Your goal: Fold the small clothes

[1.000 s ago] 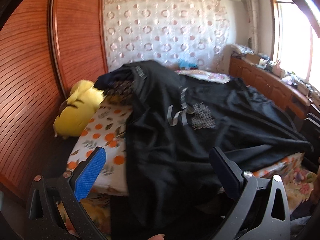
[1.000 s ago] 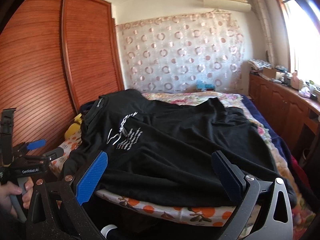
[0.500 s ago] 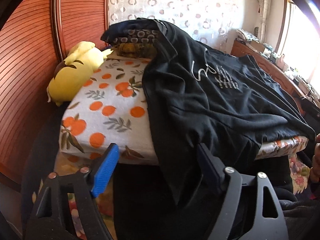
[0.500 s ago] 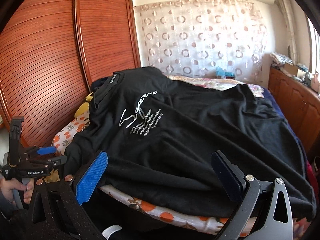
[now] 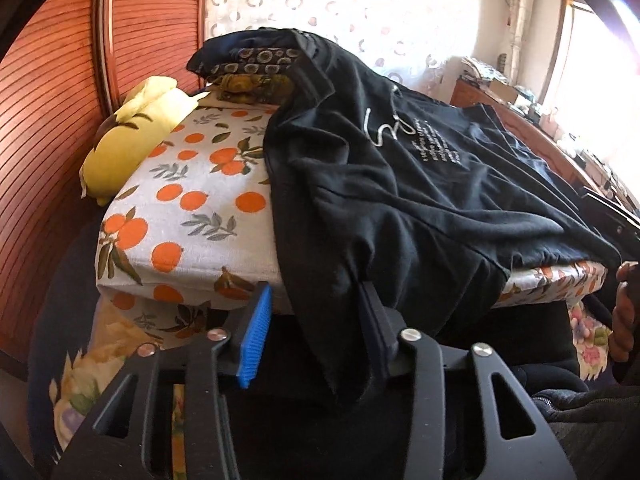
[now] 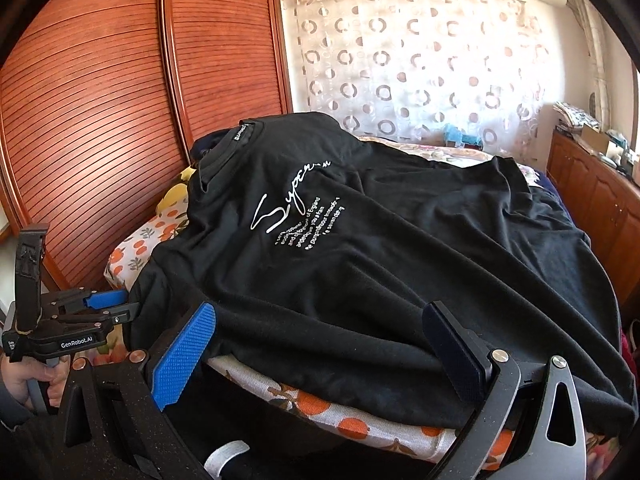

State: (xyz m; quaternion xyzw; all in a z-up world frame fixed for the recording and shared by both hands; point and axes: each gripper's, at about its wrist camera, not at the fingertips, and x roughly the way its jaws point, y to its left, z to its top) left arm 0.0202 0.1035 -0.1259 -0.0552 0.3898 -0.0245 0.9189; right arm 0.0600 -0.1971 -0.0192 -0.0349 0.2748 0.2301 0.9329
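My left gripper [image 5: 316, 324] has its jaws partly apart at the bed's near edge, and the hanging sleeve of the black shirt [image 5: 400, 200] drapes between them, lying against the dark right finger while the blue pad [image 5: 256, 336] stands clear of the cloth. My right gripper [image 6: 320, 344] is wide apart, its fingers straddling the shirt's near hem where it hangs over the bed [image 6: 380, 428], not clamped on it. Beyond them I see the shirt spread print-up across the orange-patterned sheet [image 5: 188, 208], with a yellow plush [image 5: 128, 140] by the wardrobe [image 6: 100, 120].
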